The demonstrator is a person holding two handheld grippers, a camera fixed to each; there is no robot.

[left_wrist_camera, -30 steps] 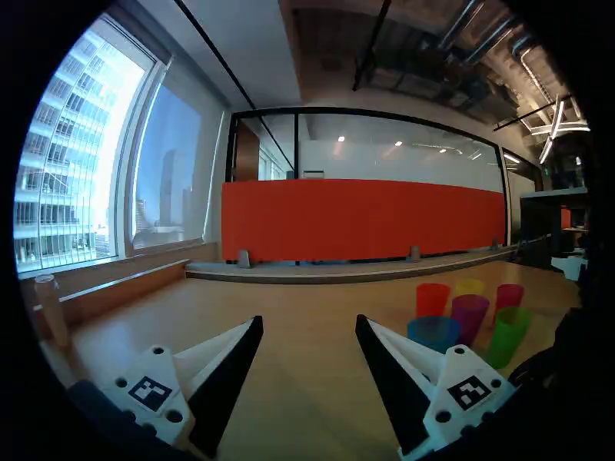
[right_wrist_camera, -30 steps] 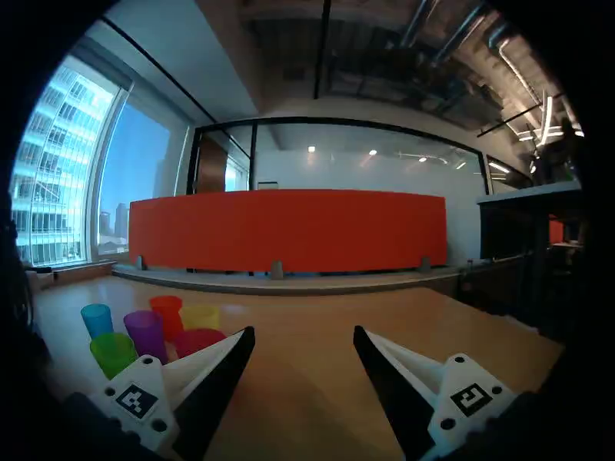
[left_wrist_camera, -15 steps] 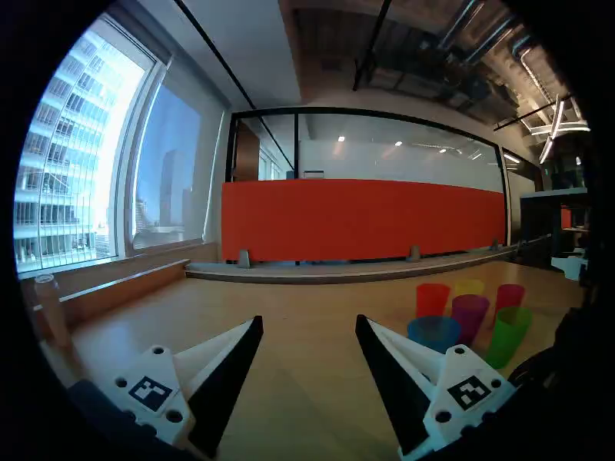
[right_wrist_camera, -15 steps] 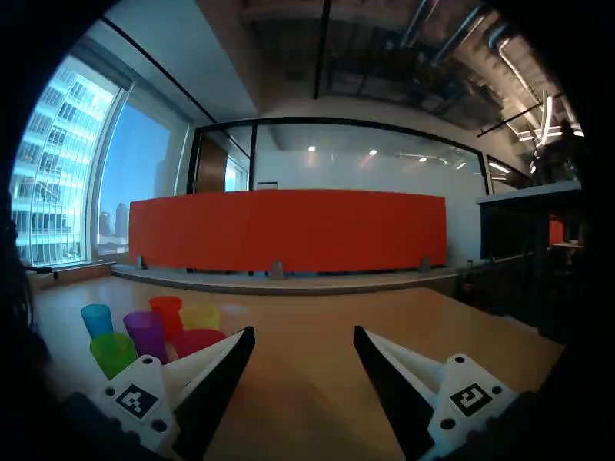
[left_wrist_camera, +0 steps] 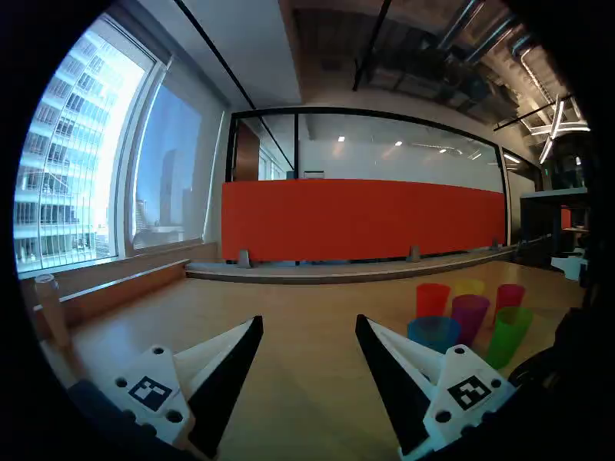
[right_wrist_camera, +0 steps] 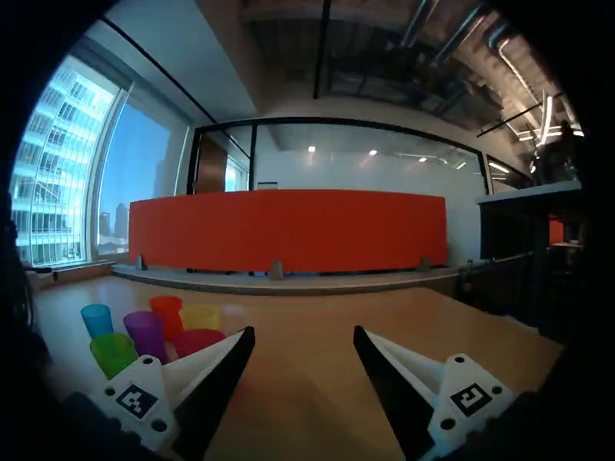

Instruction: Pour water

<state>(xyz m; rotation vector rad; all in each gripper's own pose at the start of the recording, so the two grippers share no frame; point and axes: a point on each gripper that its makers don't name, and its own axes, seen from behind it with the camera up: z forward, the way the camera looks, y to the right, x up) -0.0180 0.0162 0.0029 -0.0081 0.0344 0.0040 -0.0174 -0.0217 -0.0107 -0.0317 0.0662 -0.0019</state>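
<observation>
Several coloured plastic cups stand in a cluster on the wooden table [left_wrist_camera: 307,369]. In the left gripper view they sit to the right: blue cup [left_wrist_camera: 433,333], purple cup [left_wrist_camera: 469,315], green cup [left_wrist_camera: 508,332], orange cup [left_wrist_camera: 432,299], yellow cup [left_wrist_camera: 469,287], pink cup [left_wrist_camera: 509,296]. My left gripper [left_wrist_camera: 309,330] is open, low over the table, with the blue cup just behind its right finger. In the right gripper view the cluster lies to the left: green cup [right_wrist_camera: 113,352], purple cup [right_wrist_camera: 144,332], blue cup [right_wrist_camera: 96,319], orange cup [right_wrist_camera: 166,312]. My right gripper [right_wrist_camera: 304,338] is open and holds nothing.
A red partition [left_wrist_camera: 361,219] runs along the table's far edge on grey feet. Large windows [left_wrist_camera: 69,169] fill the left side. A small cylindrical object [left_wrist_camera: 51,307] stands on the left ledge. Dark furniture [right_wrist_camera: 530,261] stands beyond the table's right edge.
</observation>
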